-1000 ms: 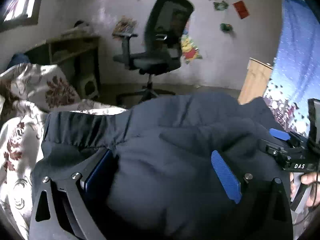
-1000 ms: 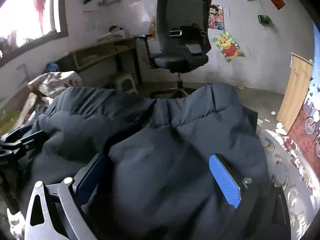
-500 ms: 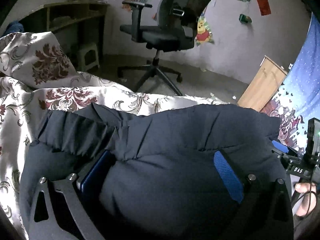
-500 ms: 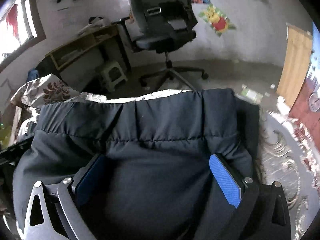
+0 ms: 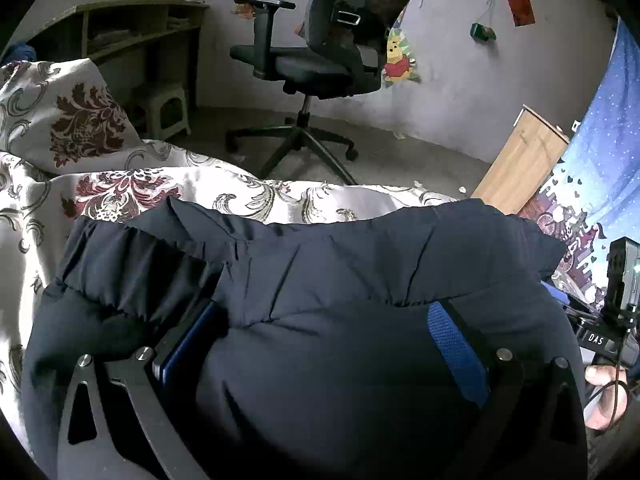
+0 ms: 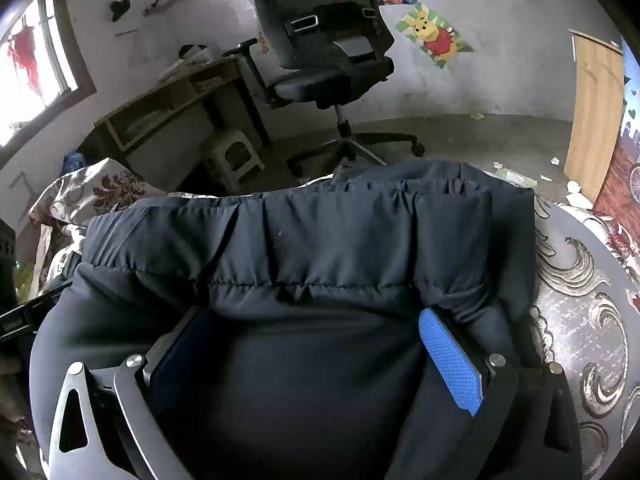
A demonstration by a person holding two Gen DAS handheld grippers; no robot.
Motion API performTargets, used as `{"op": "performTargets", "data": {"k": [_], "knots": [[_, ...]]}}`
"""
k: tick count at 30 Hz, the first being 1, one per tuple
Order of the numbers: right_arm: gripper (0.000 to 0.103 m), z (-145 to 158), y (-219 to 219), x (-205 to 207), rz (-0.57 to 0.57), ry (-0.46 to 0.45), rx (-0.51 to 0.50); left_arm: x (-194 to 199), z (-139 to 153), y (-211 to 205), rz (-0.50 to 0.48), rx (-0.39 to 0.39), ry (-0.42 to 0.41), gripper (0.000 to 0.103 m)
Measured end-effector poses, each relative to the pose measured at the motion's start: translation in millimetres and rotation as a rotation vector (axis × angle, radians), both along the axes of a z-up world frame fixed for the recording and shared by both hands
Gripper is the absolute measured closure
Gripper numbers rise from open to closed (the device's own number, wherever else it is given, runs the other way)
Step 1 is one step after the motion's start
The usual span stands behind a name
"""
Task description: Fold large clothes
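Now both tools, left tool (image 5: pixel 320 344) and right tool (image 6: pixel 316 344), each clamping the dark padded jacket (image 6: pixel 312 240), have lowered its folded half onto the bed (image 6: pixel 580 280), completing this fold.

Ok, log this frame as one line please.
stage: mid-fold | left hand-held gripper: garment bunched between fingers | right hand-held gripper: same | dark padded garment: on floral bedspread

Black tongs (image 5: pixel 320 344), blue textured pads (image 6: pixel 450 360), silver screws, "DAS" marking.
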State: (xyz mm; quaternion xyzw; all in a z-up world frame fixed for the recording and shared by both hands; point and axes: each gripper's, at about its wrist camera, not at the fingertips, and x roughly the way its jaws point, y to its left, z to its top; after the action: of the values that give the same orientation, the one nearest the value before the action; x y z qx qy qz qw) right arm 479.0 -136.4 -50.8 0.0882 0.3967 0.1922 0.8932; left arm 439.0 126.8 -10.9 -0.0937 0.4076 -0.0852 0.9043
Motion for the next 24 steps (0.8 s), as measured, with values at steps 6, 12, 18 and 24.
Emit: {"op": "performTargets", "data": {"k": [6,12,18,24], "knots": [[0.0,-1.2,-0.1,-1.4,-0.012,-0.024,0.004,-3.4,-1.5,-3.0,0.007,0.007,-0.029,0.001],[0.0,-4.1,0.4,-5.7,-0.019,-0.039,0.009,-5.3,-2.3,-3.4,0.008,0.01,-0.04,0.001],[0.0,-3.3,0.9,-8.9,-0.024,-0.048,0.012,-5.2,-2.4,-3.5,0.009,0.01,-0.045,0.001],[0.0,-2.5,-0.4,-13.3,-0.033,-0.071,0.024,-5.7,-3.1,-3.6,0.009,0.008,-0.049,0.001]]}}
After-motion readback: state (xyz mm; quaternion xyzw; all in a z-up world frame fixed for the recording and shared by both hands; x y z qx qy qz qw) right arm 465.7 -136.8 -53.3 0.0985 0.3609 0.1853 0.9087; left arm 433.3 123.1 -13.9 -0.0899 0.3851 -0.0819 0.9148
